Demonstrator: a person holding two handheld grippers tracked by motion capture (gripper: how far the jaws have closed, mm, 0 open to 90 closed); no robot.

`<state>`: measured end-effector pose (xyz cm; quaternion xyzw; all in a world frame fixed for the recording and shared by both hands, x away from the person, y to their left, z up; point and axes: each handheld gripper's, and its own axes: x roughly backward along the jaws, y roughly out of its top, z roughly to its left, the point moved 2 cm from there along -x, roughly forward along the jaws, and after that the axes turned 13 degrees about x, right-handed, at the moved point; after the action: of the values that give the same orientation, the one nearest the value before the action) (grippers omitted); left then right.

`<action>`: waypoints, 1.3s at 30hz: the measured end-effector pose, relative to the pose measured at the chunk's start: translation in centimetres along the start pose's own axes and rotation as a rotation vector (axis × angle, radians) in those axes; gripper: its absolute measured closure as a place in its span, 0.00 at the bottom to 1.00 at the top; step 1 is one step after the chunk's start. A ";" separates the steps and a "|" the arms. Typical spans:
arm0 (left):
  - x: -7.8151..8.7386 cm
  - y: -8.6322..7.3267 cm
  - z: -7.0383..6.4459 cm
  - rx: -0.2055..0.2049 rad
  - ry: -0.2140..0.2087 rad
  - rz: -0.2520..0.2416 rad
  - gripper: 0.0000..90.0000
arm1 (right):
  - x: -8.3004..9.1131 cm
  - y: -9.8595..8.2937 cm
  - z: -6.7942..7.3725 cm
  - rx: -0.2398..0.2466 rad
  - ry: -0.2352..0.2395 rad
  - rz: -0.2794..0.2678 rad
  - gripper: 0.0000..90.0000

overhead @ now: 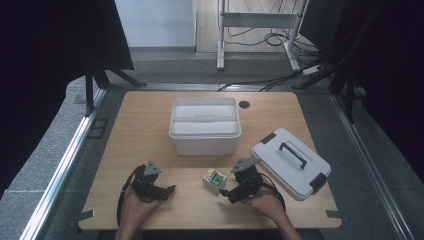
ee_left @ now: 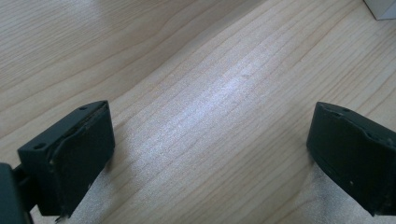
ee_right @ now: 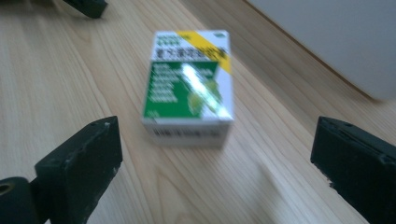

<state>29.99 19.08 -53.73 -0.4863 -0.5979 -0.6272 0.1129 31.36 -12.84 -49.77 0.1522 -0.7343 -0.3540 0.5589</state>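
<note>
right gripper (ee_right: pixel 215 154) jaws spread wide, nothing between them; small green and white box (ee_right: pixel 189 86) lies just ahead, untouched, in front of the open white bin (overhead: pixel 205 125). left gripper (ee_left: pixel 210 154) jaws also apart over bare table (ee_left: pixel 196 70), left of the box

A small box (overhead: pixel 214 178) lies near the tabletop's (overhead: pixel 150 125) front edge, the bin (overhead: pixel 205 131) behind it, the lid (overhead: pixel 291 162) toward the right edge.
</note>
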 end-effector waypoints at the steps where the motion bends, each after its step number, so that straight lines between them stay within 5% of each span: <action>1: 0.0 0.0 0.0 0.000 0.000 0.000 0.01 | 0.0 0.0 0.0 0.000 0.000 0.000 0.03; 13: 0.0 0.0 0.0 -0.004 -0.002 0.001 0.01 | -3.5 2.4 0.5 0.031 0.010 0.062 0.22; 20: 0.0 0.0 -0.1 -0.006 -0.004 0.002 0.01 | -4.6 2.6 0.7 0.044 0.018 0.114 0.49; 39: 0.0 0.0 -0.1 -0.006 -0.005 0.002 0.01 | -1.6 3.9 1.9 0.086 0.045 0.081 0.49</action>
<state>29.95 19.04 -53.73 -0.4888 -0.5958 -0.6276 0.1104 30.75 -8.46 -48.47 0.1539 -0.7417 -0.2957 0.5820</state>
